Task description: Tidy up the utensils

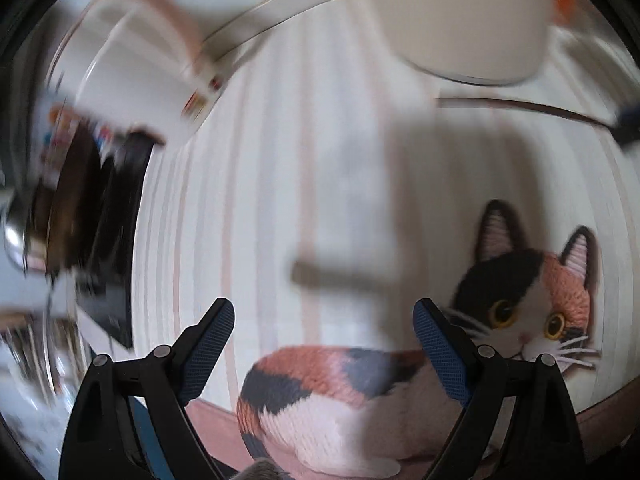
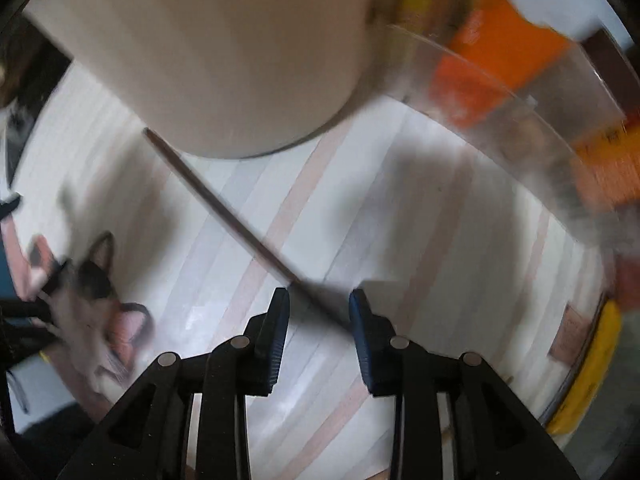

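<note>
A thin brown chopstick [image 2: 240,222] is pinched at one end by the right hand-held gripper [image 2: 319,312], its far end reaching the beige holder [image 2: 224,56] on the striped tabletop [image 2: 400,200]. The left hand-held gripper [image 1: 324,320] is spread wide, empty, above the cat embroidery [image 1: 340,392].

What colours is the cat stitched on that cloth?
The cat is calico: black, orange-pink and white patches, with yellow eyes. The left wrist view shows it best.
</note>
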`<action>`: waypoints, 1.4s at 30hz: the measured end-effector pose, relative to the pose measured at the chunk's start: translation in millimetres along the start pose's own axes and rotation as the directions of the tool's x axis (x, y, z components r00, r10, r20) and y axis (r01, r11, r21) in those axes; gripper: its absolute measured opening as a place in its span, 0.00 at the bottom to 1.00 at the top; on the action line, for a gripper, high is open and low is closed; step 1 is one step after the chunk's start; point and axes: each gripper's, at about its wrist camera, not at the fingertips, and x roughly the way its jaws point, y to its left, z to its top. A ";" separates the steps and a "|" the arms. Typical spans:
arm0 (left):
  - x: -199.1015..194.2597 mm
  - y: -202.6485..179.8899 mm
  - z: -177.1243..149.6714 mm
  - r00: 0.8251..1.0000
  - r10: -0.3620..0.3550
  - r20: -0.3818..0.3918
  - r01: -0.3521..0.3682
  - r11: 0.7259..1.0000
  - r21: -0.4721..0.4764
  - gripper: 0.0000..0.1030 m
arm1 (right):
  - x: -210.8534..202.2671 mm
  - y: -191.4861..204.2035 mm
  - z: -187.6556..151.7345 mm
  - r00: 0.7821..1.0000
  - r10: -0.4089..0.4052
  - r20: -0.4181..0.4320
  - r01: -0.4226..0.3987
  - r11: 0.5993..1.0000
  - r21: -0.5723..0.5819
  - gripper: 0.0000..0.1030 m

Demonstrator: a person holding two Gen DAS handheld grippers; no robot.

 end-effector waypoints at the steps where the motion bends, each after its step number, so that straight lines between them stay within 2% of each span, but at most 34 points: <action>1: 1.2 4.9 -0.7 1.000 -0.010 -0.009 0.009 1.000 -0.029 0.89 | -0.4 1.0 -1.6 0.999 0.032 -0.015 -0.032 0.999 0.022 0.15; 3: 3.8 13.1 -0.1 0.999 -0.044 -0.026 0.042 0.996 -0.080 0.89 | -2.0 4.3 -5.8 0.998 0.060 -0.035 -0.057 0.995 0.080 0.12; 4: 5.8 15.5 1.0 0.998 -0.057 -0.032 0.053 0.994 -0.097 0.89 | -4.0 4.8 -8.5 0.996 0.080 -0.040 -0.075 0.990 0.120 0.00; 7: 4.7 16.4 3.3 0.994 -0.103 -0.037 0.097 0.986 -0.134 0.89 | -4.6 7.0 -20.7 0.967 0.243 -0.075 -0.209 0.928 0.308 0.00; 9: 1.1 9.4 3.9 0.991 -0.127 -0.039 0.120 0.982 -0.142 0.89 | -4.9 15.0 -26.4 0.954 0.294 -0.060 -0.258 0.905 0.339 0.00; 11: -4.2 0.0 5.2 0.986 -0.158 -0.048 0.150 0.977 -0.150 0.89 | -2.3 22.9 -33.2 0.911 0.408 -0.058 -0.359 0.855 0.374 0.00; 12: -7.7 -6.8 6.6 0.980 -0.191 -0.058 0.179 0.970 -0.162 0.89 | -5.2 23.1 -35.5 0.903 0.427 -0.043 -0.380 0.841 0.385 0.00; 13: -7.3 -10.7 9.3 0.971 -0.228 -0.072 0.212 0.960 -0.183 0.89 | -9.7 23.1 -37.2 0.905 0.424 -0.025 -0.382 0.840 0.386 0.01; 14: -5.7 -14.3 12.2 0.956 -0.281 -0.090 0.256 0.941 -0.219 0.89 | -18.3 15.4 -39.9 0.913 0.407 0.002 -0.376 0.841 0.390 0.02; 15: -2.8 -17.5 15.9 0.930 -0.350 -0.111 0.310 0.910 -0.276 0.89 | -28.8 2.5 -46.4 0.922 0.384 0.035 -0.365 0.839 0.404 0.05; 17: 5.8 -22.5 23.3 0.864 -0.484 -0.140 0.396 0.825 -0.404 0.88 | -41.8 -18.4 -52.5 0.937 0.336 0.096 -0.342 0.822 0.456 0.11; 19: 13.4 -25.8 30.5 0.808 -0.571 -0.145 0.434 0.743 -0.509 0.88 | -52.7 -45.2 -67.4 0.951 0.280 0.135 -0.309 0.801 0.513 0.20; 20: 15.7 -27.2 35.4 0.791 -0.596 -0.136 0.440 0.710 -0.551 0.88 | -55.3 -50.4 -73.2 0.954 0.260 0.150 -0.300 0.787 0.539 0.20; 21: 17.5 -27.8 39.7 0.789 -0.600 -0.133 0.431 0.695 -0.575 0.87 | -56.6 -61.4 -80.7 0.956 0.248 0.159 -0.294 0.773 0.563 0.20; 22: 18.8 -28.3 44.2 0.793 -0.594 -0.134 0.416 0.689 -0.594 0.87 | -57.0 -72.7 -90.1 0.958 0.233 0.167 -0.286 0.751 0.595 0.20; 24: 21.4 -30.0 53.8 0.808 -0.573 -0.140 0.376 0.683 -0.626 0.79 | -52.8 -90.3 -101.5 0.959 0.220 0.176 -0.282 0.721 0.633 0.20; 25: 23.7 -32.5 57.9 0.821 -0.547 -0.164 0.341 0.700 -0.628 0.64 | -50.3 -95.0 -107.0 0.962 0.210 0.177 -0.274 0.709 0.650 0.20; 26: 23.8 -34.4 61.1 0.838 -0.515 -0.182 0.306 0.718 -0.625 0.58 | -47.4 -102.1 -115.3 0.966 0.189 0.174 -0.257 0.693 0.673 0.20; 27: 21.7 -36.9 65.3 0.865 -0.464 -0.190 0.266 0.746 -0.611 0.51 | -41.4 -103.4 -119.6 0.968 0.181 0.176 -0.252 0.681 0.688 0.20; 28: 19.2 -41.2 69.6 0.892 -0.404 -0.203 0.222 0.783 -0.581 0.40 | -38.9 -107.0 -125.7 0.968 0.176 0.179 -0.251 0.668 0.700 0.20; 29: 16.4 -44.2 72.2 0.902 -0.389 -0.188 0.225 0.794 -0.565 0.26 | -30.7 -101.1 -131.8 0.970 0.168 0.176 -0.243 0.655 0.715 0.20; 32: 8.3 -59.9 79.3 0.919 -0.352 -0.179 0.235 0.851 -0.470 0.09 | -18.0 -96.7 -149.1 0.971 0.156 0.179 -0.237 0.635 0.735 0.20; 35: 4.1 -68.4 77.4 0.931 -0.318 -0.179 0.234 0.896 -0.377 0.05 | -13.5 -104.3 -164.4 0.973 0.156 0.172 -0.232 0.625 0.745 0.20; 38: 2.4 -72.7 70.6 0.949 -0.266 -0.169 0.219 0.942 -0.255 0.05 | -8.7 -109.9 -173.4 0.972 0.161 0.168 -0.232 0.622 0.748 0.20; 41: 2.3 -75.9 62.5 0.967 -0.205 -0.149 0.188 0.974 -0.125 0.05 | -5.5 -114.5 -172.5 0.977 0.148 0.153 -0.212 0.634 0.743 0.20; 42: 1.9 -75.9 59.7 0.969 -0.203 -0.142 0.190 0.977 -0.098 0.05 | -5.6 -116.3 -173.9 0.978 0.146 0.147 -0.207 0.638 0.742 0.20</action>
